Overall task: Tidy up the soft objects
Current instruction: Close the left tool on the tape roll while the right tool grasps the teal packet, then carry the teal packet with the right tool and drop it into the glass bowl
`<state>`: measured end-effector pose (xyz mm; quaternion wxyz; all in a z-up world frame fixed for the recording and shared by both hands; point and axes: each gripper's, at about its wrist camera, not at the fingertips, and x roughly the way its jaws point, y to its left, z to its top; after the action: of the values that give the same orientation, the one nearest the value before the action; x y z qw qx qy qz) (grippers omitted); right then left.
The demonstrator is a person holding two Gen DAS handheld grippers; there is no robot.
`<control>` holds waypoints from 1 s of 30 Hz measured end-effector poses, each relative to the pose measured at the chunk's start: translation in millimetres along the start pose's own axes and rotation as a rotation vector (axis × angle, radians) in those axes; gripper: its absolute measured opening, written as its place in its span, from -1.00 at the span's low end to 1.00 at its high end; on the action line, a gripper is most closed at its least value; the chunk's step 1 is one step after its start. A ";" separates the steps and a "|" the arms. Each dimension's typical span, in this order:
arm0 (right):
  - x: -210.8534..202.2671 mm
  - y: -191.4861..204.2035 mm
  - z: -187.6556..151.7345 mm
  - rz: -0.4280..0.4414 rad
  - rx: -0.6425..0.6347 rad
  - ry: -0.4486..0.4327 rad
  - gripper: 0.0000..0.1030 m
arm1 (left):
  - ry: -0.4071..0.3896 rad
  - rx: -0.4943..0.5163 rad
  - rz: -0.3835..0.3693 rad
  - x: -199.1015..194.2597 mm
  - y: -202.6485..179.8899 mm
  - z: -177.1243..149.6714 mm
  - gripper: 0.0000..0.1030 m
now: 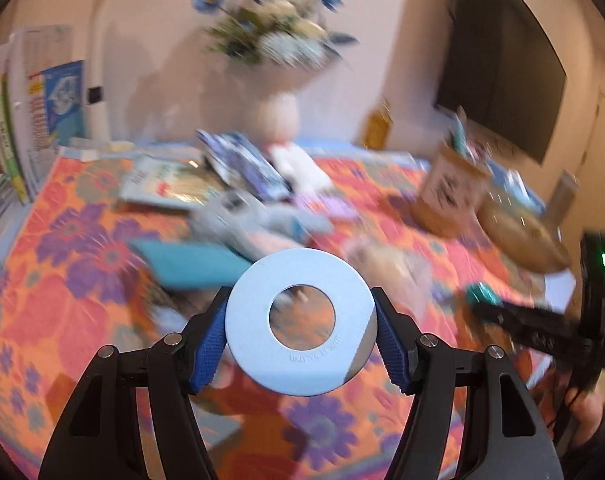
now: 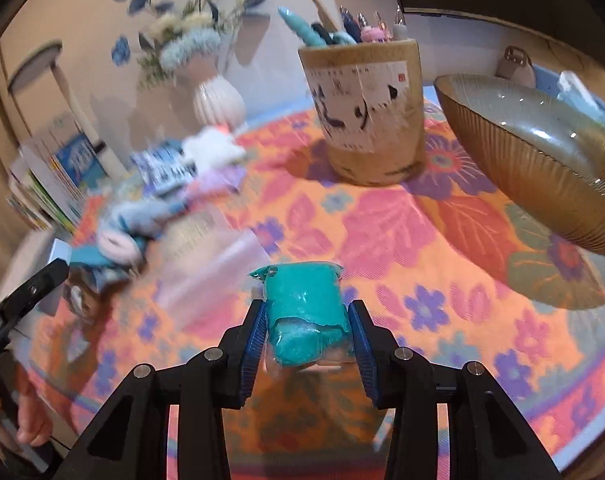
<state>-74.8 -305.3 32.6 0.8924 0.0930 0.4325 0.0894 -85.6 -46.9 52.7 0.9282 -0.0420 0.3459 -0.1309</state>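
The left gripper (image 1: pixel 300 330) clamps a pale-blue foam ring (image 1: pixel 300 328); the right gripper (image 2: pixel 307 330) clamps a wrapped teal soft roll (image 2: pixel 304 312), both above the floral worktop (image 2: pixel 402 240) near the pen holder (image 2: pixel 368 112).

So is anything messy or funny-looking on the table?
Yes. Behind the ring in the left tool, soft things and booklets lie in a jumbled pile, overlapping. The cup and bowl stand tidy.

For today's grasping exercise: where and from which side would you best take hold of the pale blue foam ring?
Grip the pale blue foam ring across its outer rim, at opposite edges, coming from the near side. The flat face is upright toward the camera, as the left hand-held gripper holds it now.
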 end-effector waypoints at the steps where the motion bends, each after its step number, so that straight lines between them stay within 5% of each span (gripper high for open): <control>1: 1.2 -0.7 -0.3 -0.013 -0.008 0.010 -0.18 | 0.013 0.006 -0.010 2.5 -5.0 -4.1 0.25; 4: 4.5 -7.4 -1.8 0.014 0.012 0.022 0.23 | 0.040 0.018 -0.019 8.3 -14.6 -10.2 0.25; 11: 4.8 -2.9 -5.8 0.001 -0.007 -0.002 0.26 | 0.069 0.037 -0.014 11.0 -23.9 -15.9 0.25; 14: 4.5 2.9 -6.9 -0.023 -0.038 -0.015 -0.21 | 0.060 0.052 -0.014 8.9 -32.0 -12.9 0.25; 19: -15.5 5.9 -0.5 0.007 -0.041 -0.079 -0.22 | 0.023 0.083 -0.034 -1.3 -51.1 4.0 0.25; 23: -60.7 -1.8 19.5 0.013 -0.023 -0.210 -0.22 | -0.030 0.109 -0.070 -8.7 -76.3 32.2 0.25; 30: -136.7 -50.6 60.7 -0.122 0.052 -0.405 -0.22 | -0.097 0.195 -0.180 -2.5 -158.4 93.3 0.25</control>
<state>-106.4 -392.4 160.4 0.9621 0.1056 0.2515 0.0034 -60.3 -199.8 151.7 0.9279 0.0114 0.2811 -0.2445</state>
